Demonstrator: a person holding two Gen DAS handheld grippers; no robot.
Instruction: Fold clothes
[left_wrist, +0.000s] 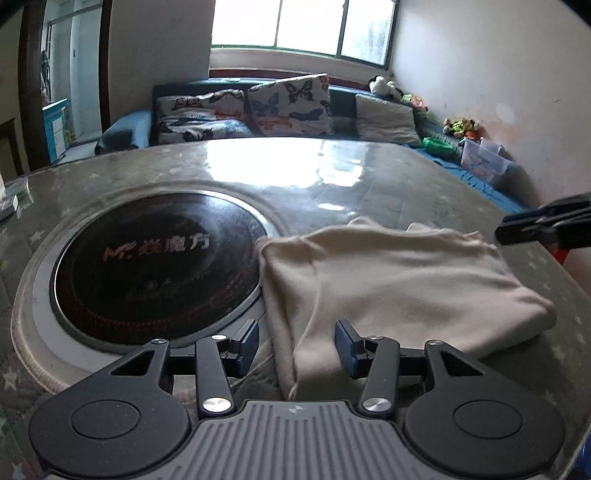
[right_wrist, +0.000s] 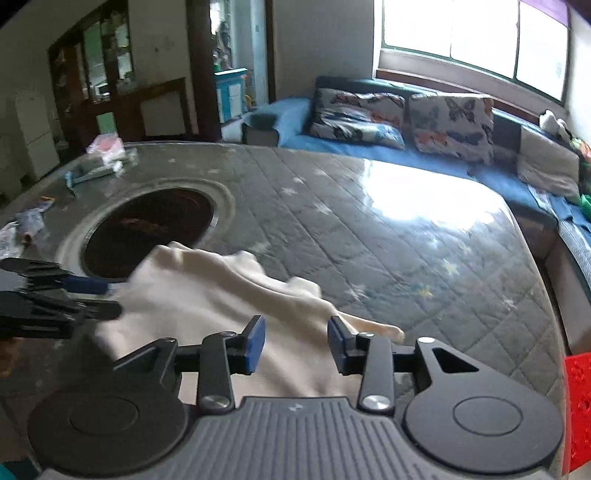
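Observation:
A cream garment (left_wrist: 399, 288) lies folded into a rough rectangle on the grey quilted table, right of the round black cooktop (left_wrist: 155, 269). My left gripper (left_wrist: 295, 347) is open, hovering over the garment's near left edge, holding nothing. My right gripper (right_wrist: 295, 345) is open above the garment's near edge (right_wrist: 207, 306) in the right wrist view, holding nothing. The right gripper shows at the right edge of the left wrist view (left_wrist: 543, 225). The left gripper shows at the left of the right wrist view (right_wrist: 59, 299).
The table (right_wrist: 369, 229) has a glossy cover with a recessed cooktop (right_wrist: 147, 229). Small items and plastic bags (right_wrist: 107, 151) lie at its far left. A blue sofa with butterfly pillows (left_wrist: 288, 103) and toys stands behind under the window.

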